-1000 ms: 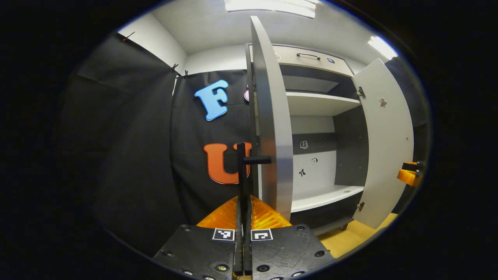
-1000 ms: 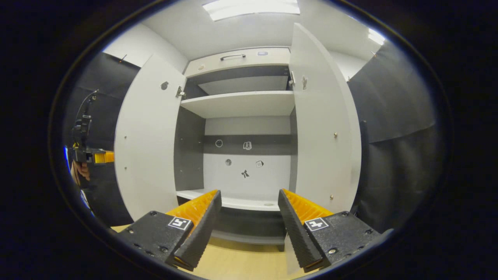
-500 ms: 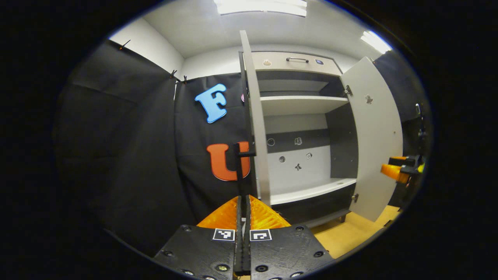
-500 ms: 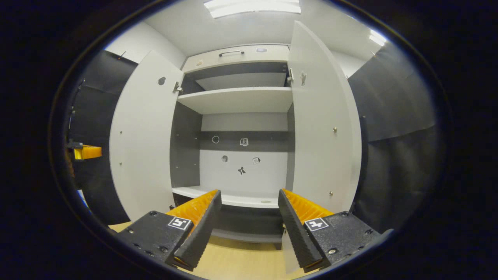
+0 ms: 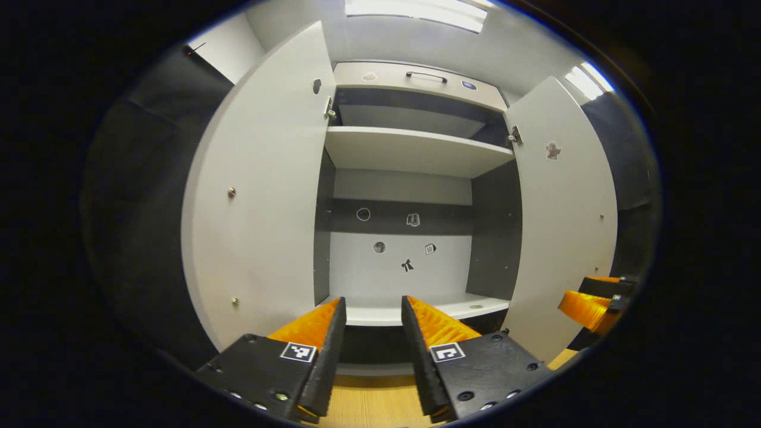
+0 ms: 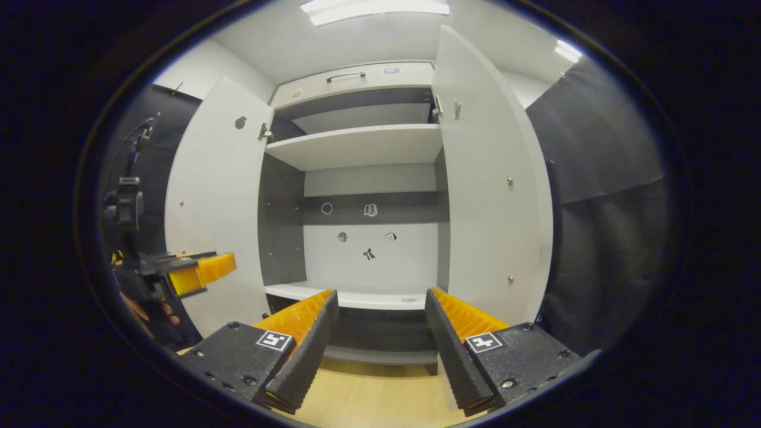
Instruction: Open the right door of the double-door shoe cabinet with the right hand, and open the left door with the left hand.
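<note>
Both doors of the pale shoe cabinet stand swung wide. In the left gripper view the left door (image 5: pixel 261 196) is at the left and the right door (image 5: pixel 565 220) at the right, and my left gripper (image 5: pixel 373 309) is open in front of the cabinet's inside, holding nothing. The right gripper (image 5: pixel 591 300) shows at the far right there. In the right gripper view my right gripper (image 6: pixel 380 300) is open before the lower shelf (image 6: pixel 357 297), between the left door (image 6: pixel 217 202) and the right door (image 6: pixel 490 184). The left gripper (image 6: pixel 199 270) shows at the left, with a hand under it.
Inside, an upper shelf (image 5: pixel 416 151) and a lower shelf (image 5: pixel 416 309) carry nothing; small stickers dot the back panel (image 5: pixel 404 261). A drawer with a handle (image 5: pixel 425 75) tops the cabinet. Black cloth walls (image 6: pixel 606 196) flank it. The floor (image 6: pixel 368 398) is pale wood.
My left gripper has let go of the left door's handle, opened, and turned from the door's edge to face the cabinet's inside. The right gripper has hardly moved.
</note>
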Motion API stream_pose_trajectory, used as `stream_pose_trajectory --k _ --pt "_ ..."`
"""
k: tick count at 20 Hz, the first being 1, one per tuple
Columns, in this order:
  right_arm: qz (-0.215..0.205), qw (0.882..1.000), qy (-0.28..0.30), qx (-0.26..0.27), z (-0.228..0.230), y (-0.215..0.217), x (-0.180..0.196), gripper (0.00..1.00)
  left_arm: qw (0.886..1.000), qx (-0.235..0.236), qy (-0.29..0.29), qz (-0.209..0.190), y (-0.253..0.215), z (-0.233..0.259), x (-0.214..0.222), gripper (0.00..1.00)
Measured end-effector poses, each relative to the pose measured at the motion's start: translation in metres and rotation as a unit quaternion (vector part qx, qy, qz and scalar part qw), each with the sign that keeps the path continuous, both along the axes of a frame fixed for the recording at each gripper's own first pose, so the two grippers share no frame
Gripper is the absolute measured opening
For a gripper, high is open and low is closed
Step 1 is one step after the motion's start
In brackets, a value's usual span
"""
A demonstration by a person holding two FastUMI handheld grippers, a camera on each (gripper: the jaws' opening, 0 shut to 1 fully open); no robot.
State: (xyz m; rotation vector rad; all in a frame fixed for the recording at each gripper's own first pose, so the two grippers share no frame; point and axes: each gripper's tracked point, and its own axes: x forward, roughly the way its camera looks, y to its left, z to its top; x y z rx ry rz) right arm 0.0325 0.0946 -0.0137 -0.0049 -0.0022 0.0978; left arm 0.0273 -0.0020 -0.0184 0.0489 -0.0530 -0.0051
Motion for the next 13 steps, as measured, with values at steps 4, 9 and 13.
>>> stream_pose_trajectory --k 4,9,13 --pt "-0.020 1.000 -0.009 -0.006 0.004 -0.013 -0.005 0.91 1.000 0.010 -0.005 -0.004 -0.016 -0.003 0.003 0.98" --pt "-0.027 0.999 -0.020 0.000 0.011 -0.017 -0.005 0.91 0.999 0.030 -0.010 0.020 -0.011 0.015 -0.007 0.95" --pt "-0.020 1.000 -0.023 0.004 0.012 -0.012 -0.003 0.92 0.999 0.032 -0.012 0.021 -0.010 0.016 -0.009 0.95"
